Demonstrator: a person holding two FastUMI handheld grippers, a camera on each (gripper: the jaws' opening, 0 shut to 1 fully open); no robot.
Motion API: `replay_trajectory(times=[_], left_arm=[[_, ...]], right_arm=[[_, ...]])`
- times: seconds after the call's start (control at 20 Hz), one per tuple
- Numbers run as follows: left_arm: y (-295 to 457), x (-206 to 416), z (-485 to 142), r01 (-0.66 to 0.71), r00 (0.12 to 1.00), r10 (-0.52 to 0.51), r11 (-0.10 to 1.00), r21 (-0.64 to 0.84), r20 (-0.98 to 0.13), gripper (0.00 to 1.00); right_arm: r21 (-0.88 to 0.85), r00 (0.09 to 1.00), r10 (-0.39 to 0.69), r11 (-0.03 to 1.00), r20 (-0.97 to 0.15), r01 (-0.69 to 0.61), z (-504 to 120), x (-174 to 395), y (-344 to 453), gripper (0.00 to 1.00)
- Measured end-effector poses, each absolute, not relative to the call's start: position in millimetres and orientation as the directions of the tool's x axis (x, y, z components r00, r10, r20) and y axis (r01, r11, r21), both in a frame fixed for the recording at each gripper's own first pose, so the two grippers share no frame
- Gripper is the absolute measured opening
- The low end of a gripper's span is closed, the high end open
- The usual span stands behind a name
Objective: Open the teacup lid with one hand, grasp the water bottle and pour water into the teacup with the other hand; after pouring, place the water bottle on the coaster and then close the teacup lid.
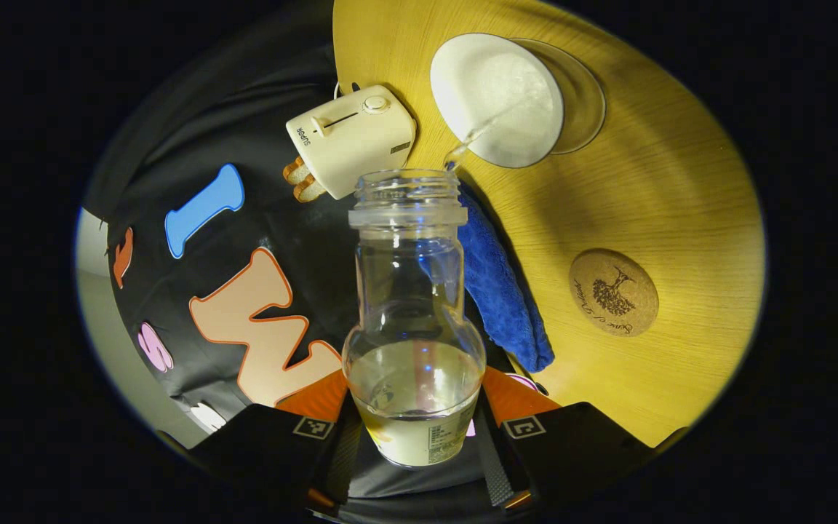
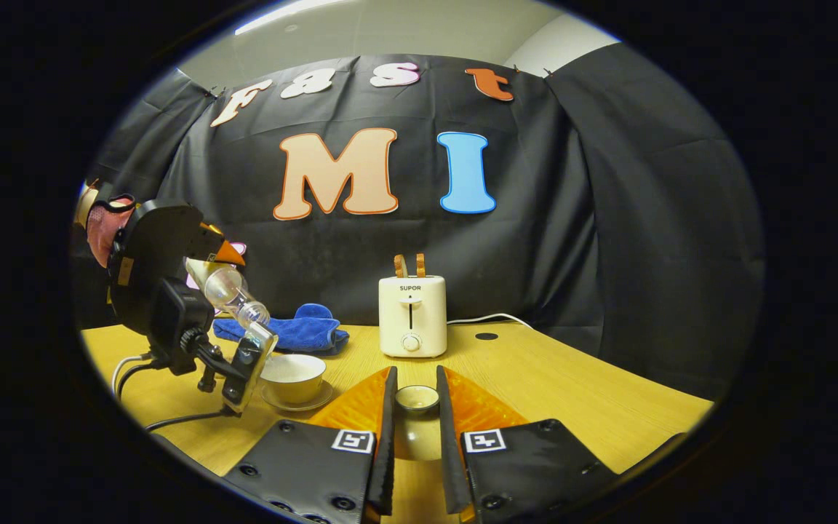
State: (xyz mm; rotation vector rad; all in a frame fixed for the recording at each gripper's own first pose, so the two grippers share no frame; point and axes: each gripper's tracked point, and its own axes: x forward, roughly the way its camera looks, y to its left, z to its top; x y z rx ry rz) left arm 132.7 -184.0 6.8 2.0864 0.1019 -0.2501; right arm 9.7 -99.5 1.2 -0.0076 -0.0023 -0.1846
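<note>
Far left in the right gripper view: left gripper (image 2: pixel 204 273) clamped on the water bottle (image 2: pixel 233 291), tipped mouth-down over the teacup (image 2: pixel 292 377) so water falls inside. Centre: right gripper (image 2: pixel 416 407) pinching the teacup lid (image 2: pixel 417 398), held aside, clear of the stream. Coaster (image 1: pixel 613 292) bare, awaiting the bottle.

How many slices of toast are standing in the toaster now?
2. Both slices of toast stick up side by side from the top slots of the white toaster, at the back of the table by the black cloth; the left gripper view also shows two. None seems hidden.
</note>
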Motion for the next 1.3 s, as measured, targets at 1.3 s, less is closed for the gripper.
replay_trajectory(times=[1.3], left_arm=[[-217.1, 125.2, -10.4, 0.437, 0.882, -0.408, 0.896, 0.082, -0.235, 0.68]], right_arm=[[-0.006, 0.994, -0.112, 0.994, -0.004, 0.112, -0.5, 10.9, -87.7, 0.31]])
